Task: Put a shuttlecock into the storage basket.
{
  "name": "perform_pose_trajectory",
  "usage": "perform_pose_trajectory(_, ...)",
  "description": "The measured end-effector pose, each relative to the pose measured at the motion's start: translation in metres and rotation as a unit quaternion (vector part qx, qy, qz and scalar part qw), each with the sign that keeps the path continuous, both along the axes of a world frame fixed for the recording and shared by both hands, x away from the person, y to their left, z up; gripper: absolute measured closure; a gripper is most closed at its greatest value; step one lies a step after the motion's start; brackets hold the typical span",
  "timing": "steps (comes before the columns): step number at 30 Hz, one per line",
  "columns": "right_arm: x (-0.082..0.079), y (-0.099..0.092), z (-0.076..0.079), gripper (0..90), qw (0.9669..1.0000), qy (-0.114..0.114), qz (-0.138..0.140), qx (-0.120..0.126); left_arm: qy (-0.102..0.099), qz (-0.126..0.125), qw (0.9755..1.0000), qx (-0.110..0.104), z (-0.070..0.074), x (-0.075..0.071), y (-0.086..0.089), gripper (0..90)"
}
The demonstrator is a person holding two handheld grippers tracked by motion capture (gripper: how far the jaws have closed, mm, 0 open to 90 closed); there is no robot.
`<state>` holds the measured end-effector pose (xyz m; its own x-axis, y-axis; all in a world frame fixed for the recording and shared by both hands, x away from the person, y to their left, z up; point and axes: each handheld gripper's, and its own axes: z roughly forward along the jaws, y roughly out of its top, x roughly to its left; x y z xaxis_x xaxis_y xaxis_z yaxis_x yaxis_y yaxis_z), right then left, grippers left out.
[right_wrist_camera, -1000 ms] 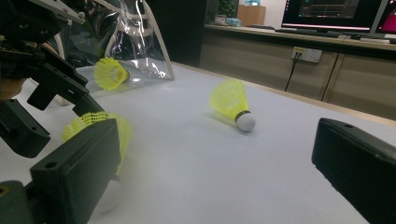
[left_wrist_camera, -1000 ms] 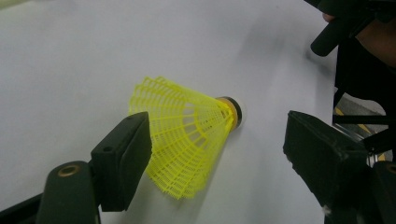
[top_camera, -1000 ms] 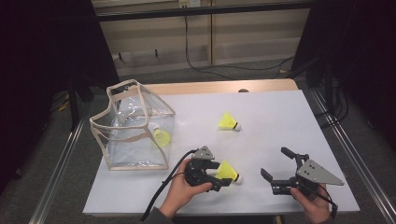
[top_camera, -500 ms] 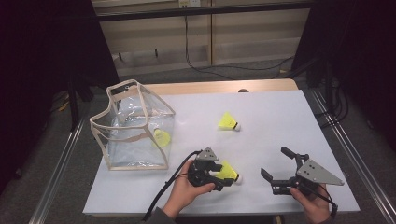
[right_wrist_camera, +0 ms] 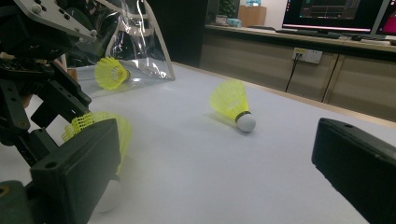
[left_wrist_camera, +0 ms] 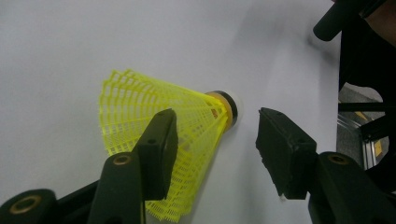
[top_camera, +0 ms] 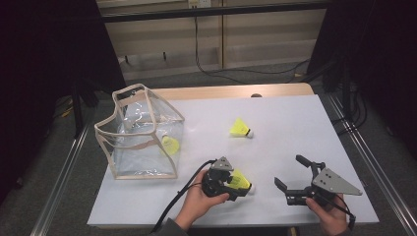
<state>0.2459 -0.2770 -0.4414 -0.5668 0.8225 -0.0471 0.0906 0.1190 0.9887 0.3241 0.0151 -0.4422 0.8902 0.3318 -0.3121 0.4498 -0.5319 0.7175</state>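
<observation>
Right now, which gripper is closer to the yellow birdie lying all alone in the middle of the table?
Left. The left gripper sits below the lone shuttlecock, jaws around another shuttlecock. The right gripper is farther, off to its lower right.

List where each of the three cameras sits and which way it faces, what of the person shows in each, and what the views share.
High view: above the person's side, facing forward and down on the table; both hands show with the left gripper and right gripper.
Left gripper view: rides the left gripper, facing the near shuttlecock between its just-closing jaws, not yet pinched.
Right gripper view: rides the right gripper, facing across the table toward the clear bag.
Shared: near shuttlecock, far shuttlecock, bag.
</observation>
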Motion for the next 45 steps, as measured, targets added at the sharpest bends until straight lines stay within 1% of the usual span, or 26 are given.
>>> perform_pose_trajectory(3, 0.0, -0.0001, 0.0001, 1.1, 1.0, 0.0, 0.0, 0.0, -0.002, -0.002, 1.0, 0.004, -0.001, 0.0002, -0.0008, 49.9)
perform_pose_trajectory(9, 0.0001, -0.0002, 0.0001, 1.1, 1.0, -0.001, 0.0, 0.0, 0.001, -0.005, 1.0, 0.002, -0.0018, 0.0002, -0.0018, 55.4)
perform_pose_trajectory(17, 0.0001, -0.0002, 0.0001, 1.1, 1.0, 0.0, -0.001, 0.001, -0.001, -0.007, 1.0, 0.001, -0.0034, 0.0006, -0.0039, 62.2)
perform_pose_trajectory(19, 0.0001, -0.0006, 0.0002, 1.1, 1.0, -0.001, -0.001, 0.001, -0.002, -0.011, 0.9999, 0.003, -0.0037, 0.0004, -0.0045, 64.3)
perform_pose_trajectory(29, 0.0003, -0.0006, 0.0001, 1.1, 1.0, -0.001, -0.001, 0.001, -0.006, -0.014, 0.9999, 0.002, -0.0046, 0.0002, -0.0054, 69.1)
perform_pose_trajectory(32, 0.0003, -0.0009, 0.0002, 1.1, 1.0, -0.001, 0.0, 0.002, -0.003, -0.016, 0.9999, 0.001, -0.0047, 0.0005, -0.0055, 70.2)
perform_pose_trajectory(36, 0.0005, -0.0015, 0.0002, 1.1, 1.0, -0.001, -0.001, 0.002, -0.007, -0.018, 0.9998, 0.002, -0.0051, 0.0006, -0.0059, 72.5)
perform_pose_trajectory(45, 0.0015, -0.0011, -0.0001, 1.1, 1.0, 0.0, -0.002, 0.004, -0.007, -0.017, 0.9998, 0.0, -0.0042, -0.0002, -0.0053, 74.9)
